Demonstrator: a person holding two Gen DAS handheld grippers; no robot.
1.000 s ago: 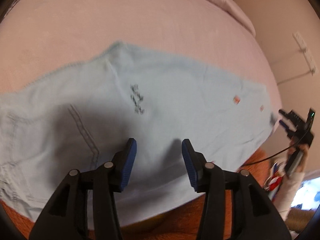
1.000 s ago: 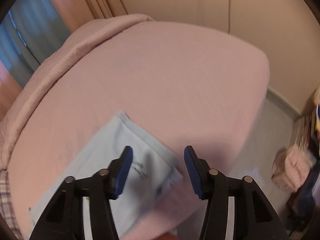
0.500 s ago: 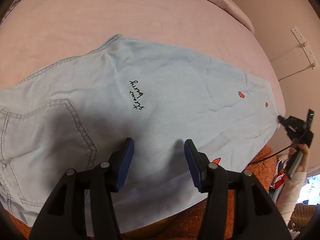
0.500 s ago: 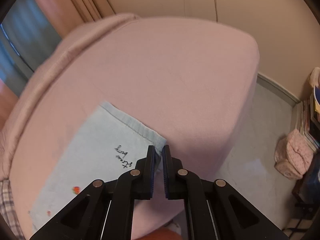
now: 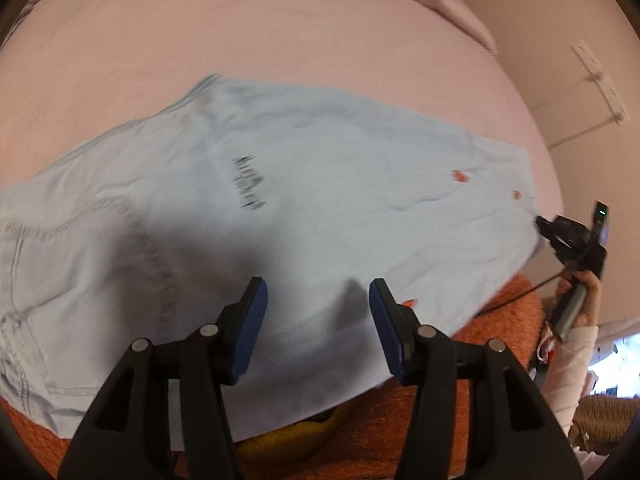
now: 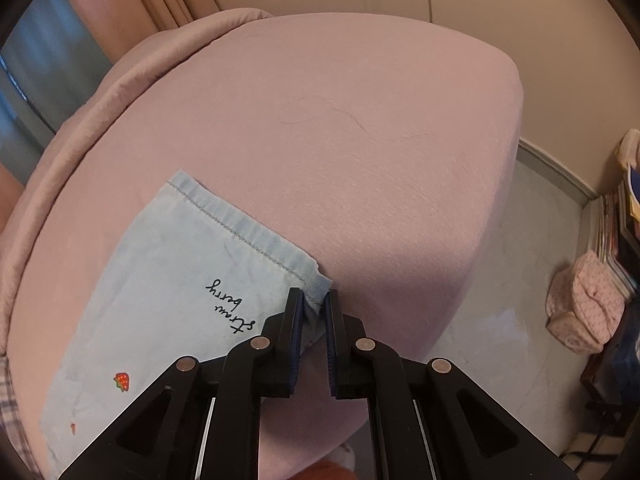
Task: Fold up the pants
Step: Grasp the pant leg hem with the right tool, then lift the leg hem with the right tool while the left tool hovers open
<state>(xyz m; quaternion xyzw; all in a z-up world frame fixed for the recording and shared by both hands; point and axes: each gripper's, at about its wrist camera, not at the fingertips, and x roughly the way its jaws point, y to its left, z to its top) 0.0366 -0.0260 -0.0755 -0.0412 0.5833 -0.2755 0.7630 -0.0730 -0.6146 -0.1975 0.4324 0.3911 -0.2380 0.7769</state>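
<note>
Light blue denim pants (image 5: 304, 208) with black script and small red strawberries lie flat on a pink bed (image 5: 240, 40). My left gripper (image 5: 316, 312) is open and hovers over the near edge of the pants, by the back pocket area. In the right wrist view the pants (image 6: 168, 272) show a stitched leg hem. My right gripper (image 6: 314, 312) is shut on the near corner of that hem. The right gripper also shows in the left wrist view (image 5: 568, 236) at the far right end of the pants.
An orange fuzzy cloth (image 5: 400, 432) and something yellow (image 5: 296, 436) lie under the near edge of the pants. The bed's corner (image 6: 500, 128) drops to a pale floor (image 6: 500, 320). A pink bag (image 6: 584, 304) and stacked books (image 6: 620, 224) stand at the right wall.
My right gripper has closed on the hem corner of the pants and holds it. My left gripper has stayed open and shifted slightly over the pants.
</note>
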